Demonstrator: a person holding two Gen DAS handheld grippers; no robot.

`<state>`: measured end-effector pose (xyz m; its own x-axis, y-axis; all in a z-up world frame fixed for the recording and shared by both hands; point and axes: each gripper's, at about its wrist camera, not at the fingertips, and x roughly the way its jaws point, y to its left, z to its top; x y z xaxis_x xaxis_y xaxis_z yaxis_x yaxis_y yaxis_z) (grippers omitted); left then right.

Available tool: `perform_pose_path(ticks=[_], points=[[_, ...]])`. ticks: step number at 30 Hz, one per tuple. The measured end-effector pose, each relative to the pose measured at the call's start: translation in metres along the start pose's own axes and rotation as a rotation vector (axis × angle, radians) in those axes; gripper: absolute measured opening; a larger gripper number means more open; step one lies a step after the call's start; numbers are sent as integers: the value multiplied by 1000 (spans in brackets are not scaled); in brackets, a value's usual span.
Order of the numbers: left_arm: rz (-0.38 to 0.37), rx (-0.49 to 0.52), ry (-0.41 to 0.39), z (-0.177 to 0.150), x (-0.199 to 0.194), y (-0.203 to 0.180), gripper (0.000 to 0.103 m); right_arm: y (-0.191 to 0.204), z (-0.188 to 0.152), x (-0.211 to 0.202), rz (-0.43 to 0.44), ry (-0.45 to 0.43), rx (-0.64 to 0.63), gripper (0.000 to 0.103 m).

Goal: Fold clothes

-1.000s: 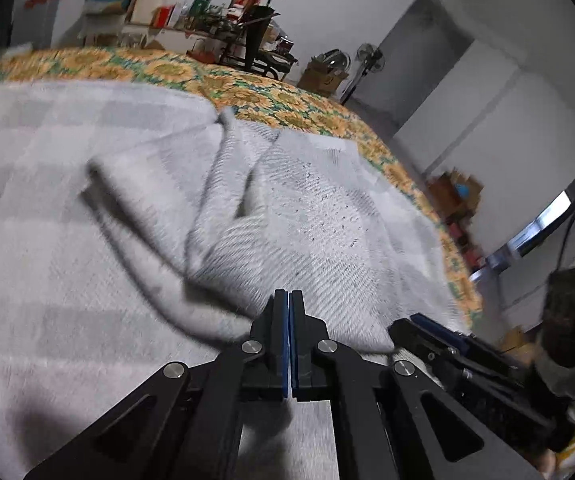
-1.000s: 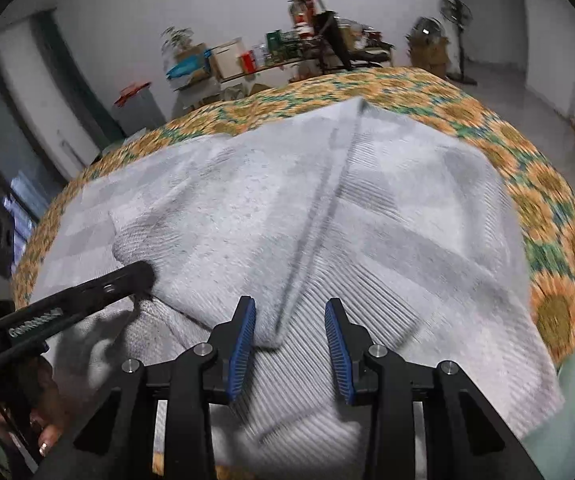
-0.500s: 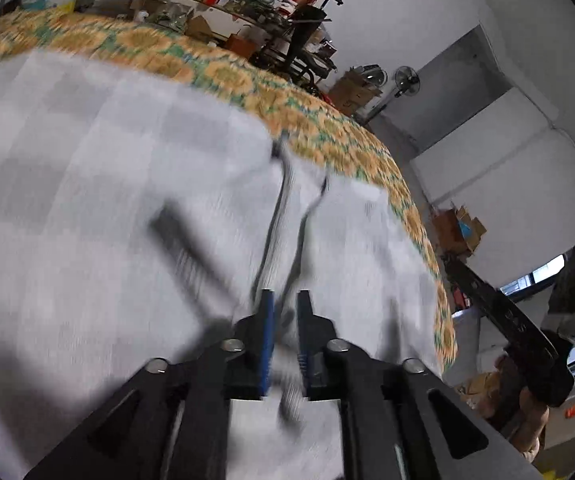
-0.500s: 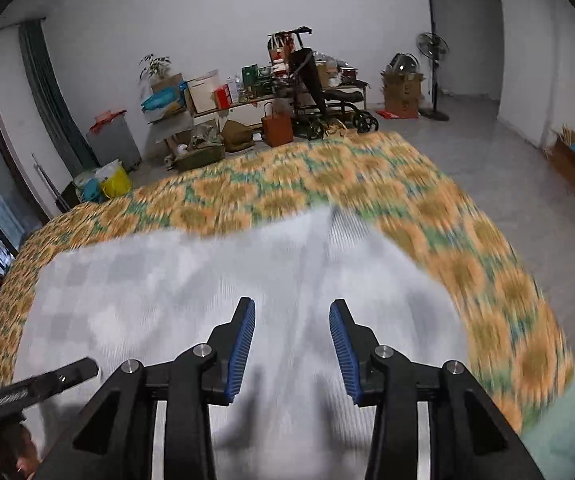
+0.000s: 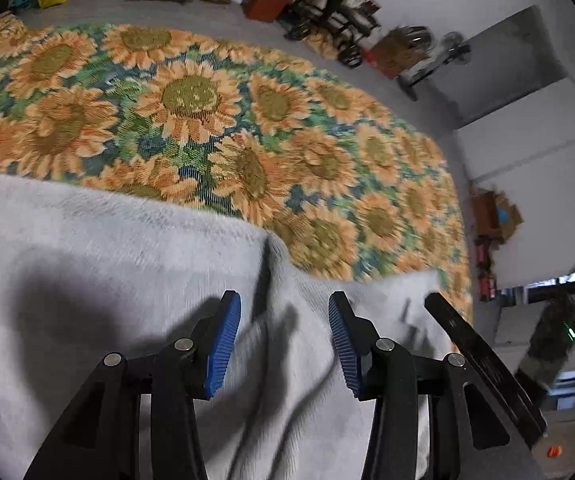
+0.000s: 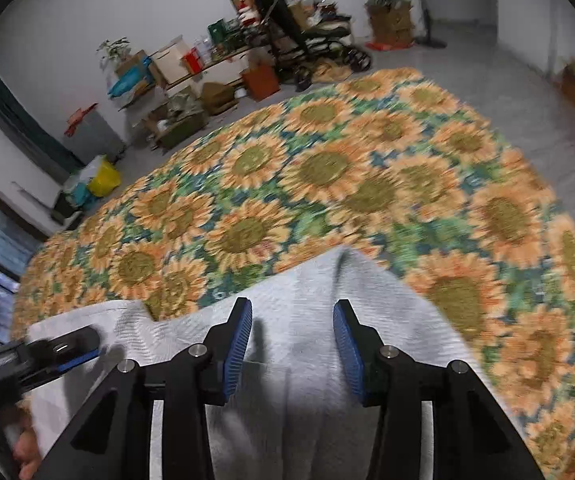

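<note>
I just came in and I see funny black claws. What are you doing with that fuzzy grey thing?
A person is folding a grey garment on a sunflower-print cover, using a handheld gripper in each hand. Right now the left gripper and the right gripper are both open above the grey fabric near its far edge, and neither one is gripping it. The cloth lies fairly flat, with one crease running down between the left gripper's fingers.

no legible text, labels or signs anywhere
</note>
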<state>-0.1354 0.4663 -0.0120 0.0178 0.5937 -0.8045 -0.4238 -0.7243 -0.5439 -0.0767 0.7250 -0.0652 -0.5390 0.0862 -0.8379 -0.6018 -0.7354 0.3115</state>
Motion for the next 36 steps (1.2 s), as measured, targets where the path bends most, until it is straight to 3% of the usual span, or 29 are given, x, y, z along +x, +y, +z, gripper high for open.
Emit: perform_pose_path(ticks=[2, 3, 4, 5, 9, 11, 15, 23, 24, 25, 28, 31, 35, 36], points=[[-1, -5, 10, 3, 6, 3, 46, 0, 0, 6, 13, 8, -5, 35], [-2, -8, 15, 5, 8, 4, 32, 0, 1, 6, 3, -4, -10, 24], [-3, -11, 19, 6, 11, 6, 11, 0, 1, 5, -8, -16, -14, 11], [-4, -13, 24, 8, 14, 7, 5, 0, 2, 5, -16, -27, -17, 3], [-6, -24, 44, 15, 25, 13, 5, -13, 11, -1, 36, -67, 26, 3], [-8, -30, 53, 18, 31, 16, 5, -19, 9, 11, 25, -40, 42, 3], [-56, -42, 55, 16, 30, 26, 5, -34, 2, 24, 54, -33, 102, 3], [-151, -66, 58, 12, 28, 44, 5, -36, -4, 24, 31, -51, 102, 5], [-163, -69, 58, 12, 28, 47, 6, -33, -4, 19, 16, -58, 98, 9], [-174, -72, 59, 11, 27, 49, 6, -30, -3, 14, 2, -66, 95, 26], [-131, -95, 50, 0, 9, 41, 8, -22, -9, -10, -11, -112, 90, 31], [-58, 23, -62, -22, -31, 22, 8, -3, -31, -37, 10, -161, 13, 31], [-87, 215, -56, -44, -37, -12, 8, 29, -63, -40, 73, -114, -116, 31], [-39, 243, -69, -47, -32, -17, 8, 34, -70, -36, 85, -95, -134, 30]])
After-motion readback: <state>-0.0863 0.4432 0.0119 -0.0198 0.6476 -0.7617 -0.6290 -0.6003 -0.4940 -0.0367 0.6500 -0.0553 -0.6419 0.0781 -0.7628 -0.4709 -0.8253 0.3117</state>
